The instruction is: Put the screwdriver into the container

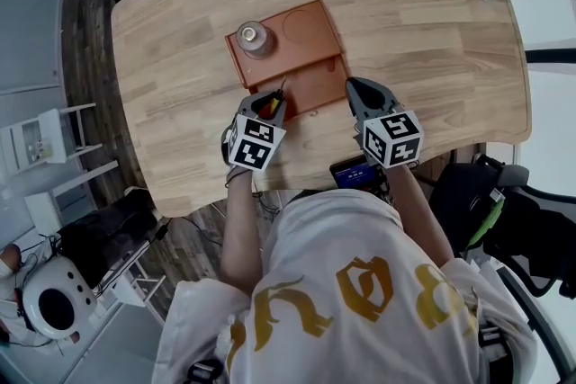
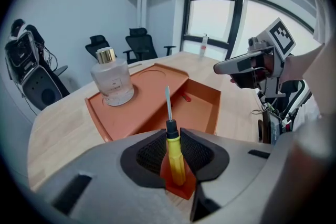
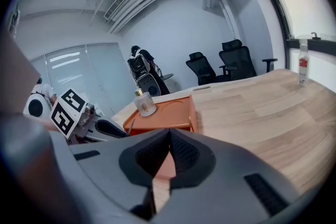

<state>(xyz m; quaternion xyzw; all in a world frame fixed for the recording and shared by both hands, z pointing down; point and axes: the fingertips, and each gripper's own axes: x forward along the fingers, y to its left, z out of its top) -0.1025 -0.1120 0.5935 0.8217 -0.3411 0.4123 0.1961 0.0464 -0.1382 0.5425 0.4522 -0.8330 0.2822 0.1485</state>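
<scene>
- Wooden table bears the orange container; its sunken near compartment looks bare
- Left gripper clamps the task's tool, poised at the compartment's near wall
- Right gripper, jaws together on nothing, sits beside the container's right corner
- Glass bottle stands on the raised shelf
- Screwdriver, gripped by its yellow handle, points over the compartment; delivery likely remains: ease forward, lower, release

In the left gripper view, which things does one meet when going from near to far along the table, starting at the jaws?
screwdriver → deep compartment of the orange container → glass bottle with gold cap → small clear bottle at the table's far edge
</scene>
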